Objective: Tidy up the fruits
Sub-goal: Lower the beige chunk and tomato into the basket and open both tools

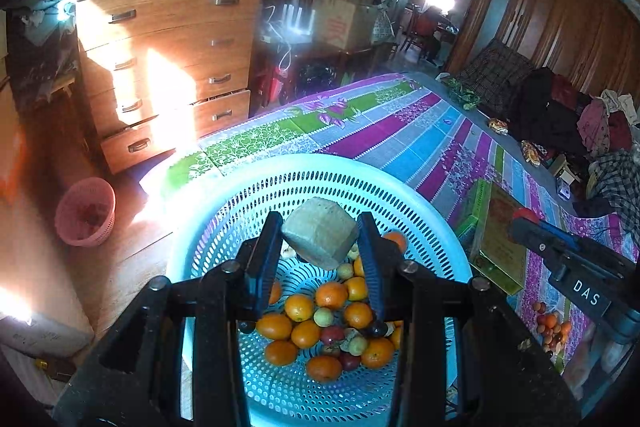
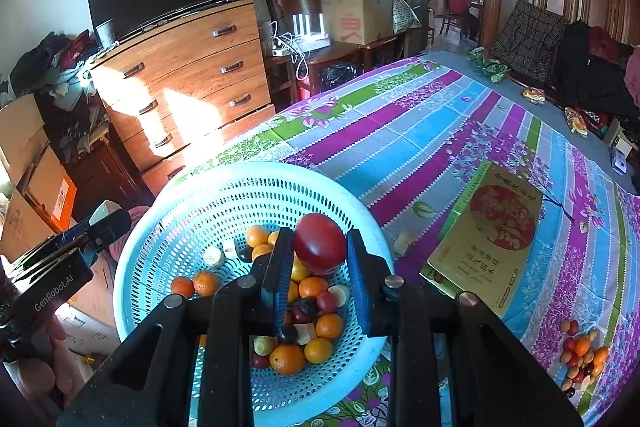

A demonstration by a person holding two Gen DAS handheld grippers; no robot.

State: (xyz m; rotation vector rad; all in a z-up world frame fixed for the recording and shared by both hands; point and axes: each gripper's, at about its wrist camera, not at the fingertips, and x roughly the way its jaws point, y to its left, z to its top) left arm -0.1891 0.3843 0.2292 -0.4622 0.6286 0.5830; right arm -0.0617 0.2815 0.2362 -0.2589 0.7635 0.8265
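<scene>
Together we hold both grippers over a round pale-blue plastic basket (image 1: 448,239), its wall and floor pierced all over with slots and small holes. It sits on a bedspread (image 2: 420,131) printed in purple, blue, green and grey stripes with flowers.

Our left gripper (image 1: 320,247) has its blue ribbed pads pressed on a pale grey-green chunk (image 1: 318,233), blocky, with flat cut faces and a dull, dry surface. Our right gripper (image 2: 318,259) is clamped on a smooth, glossy dark-red fruit (image 2: 320,243), rounded and plum-like. Both pieces hang above the basket's bowl.

Below them lies a heap of small oranges (image 1: 300,307) with pebbled skin, mixed with a few yellow-green and dark-red fruits and pale cut pieces. A second little pile of fruit (image 2: 580,355) rests on the bedspread, well apart from the basket.

Beside the basket lies a flat green-and-gold box (image 2: 492,235) with a red disc and writing we cannot read. The gripper bodies read "DAS" and "GenRobot.AI".
</scene>
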